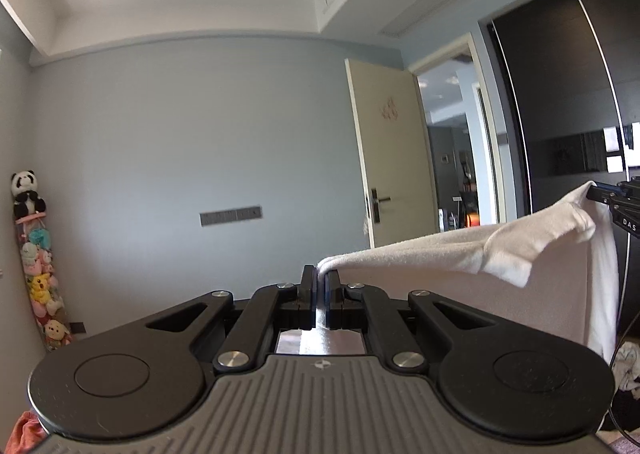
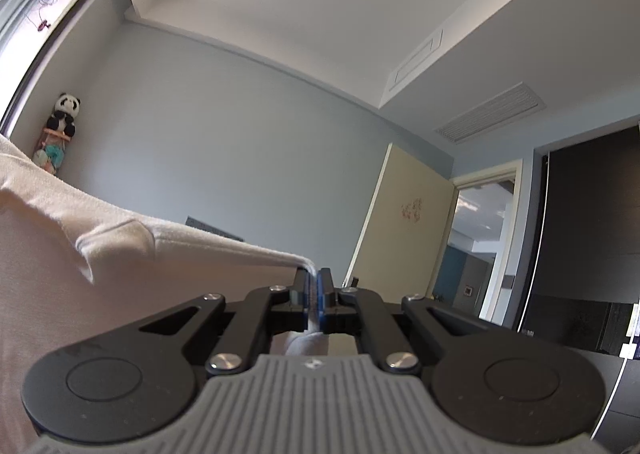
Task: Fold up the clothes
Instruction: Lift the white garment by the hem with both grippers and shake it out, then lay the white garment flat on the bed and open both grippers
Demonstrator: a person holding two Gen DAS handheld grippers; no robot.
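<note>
- Pale blue walls, a cream door (image 1: 390, 150) and a dark wardrobe (image 1: 560, 94) fill the background; both cameras tilt toward the ceiling.
- Left gripper (image 1: 320, 278) is clamped tight on one corner of the white garment (image 1: 440, 254).
- Right gripper (image 2: 314, 280) pinches the opposite corner.
- Held aloft, the garment's top edge spans between the grippers, each equally near; its body hangs below, to the door's right.

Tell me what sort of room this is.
Probably a bedroom in a home: a column of plush toys topped by a panda stands in the corner, dark sliding wardrobe doors line one wall, and a cream door stands open.
</note>
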